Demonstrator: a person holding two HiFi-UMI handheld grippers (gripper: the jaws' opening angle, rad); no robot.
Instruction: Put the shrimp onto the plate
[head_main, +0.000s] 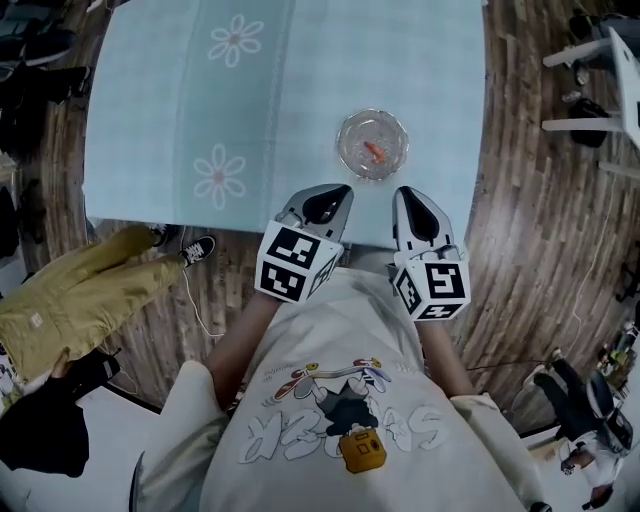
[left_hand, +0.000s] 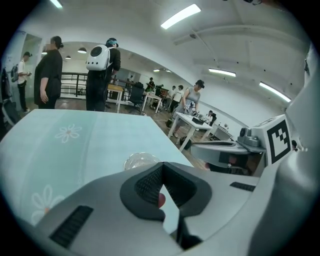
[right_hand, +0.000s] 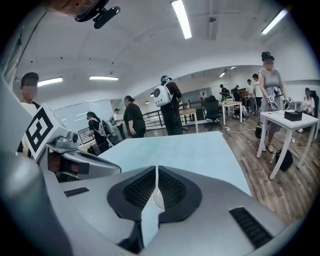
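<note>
An orange shrimp (head_main: 374, 152) lies in a round clear glass plate (head_main: 343, 150) on the light blue tablecloth (head_main: 300, 90), near the table's front edge. My left gripper (head_main: 325, 205) hovers just short of that edge, below and left of the plate, shut with nothing held. Beside it, my right gripper (head_main: 415, 212) sits below and right of the plate, also shut and empty. In the left gripper view the plate (left_hand: 140, 160) shows just past the closed jaws of the left gripper (left_hand: 162, 172). The right gripper view shows the right gripper (right_hand: 156, 175) facing bare cloth.
Flower prints (head_main: 220, 175) mark the cloth's left half. A person's tan trousers (head_main: 80, 290) and a shoe (head_main: 198, 248) are on the wooden floor at left. White furniture legs (head_main: 590, 60) stand at the upper right. Several people stand beyond the table.
</note>
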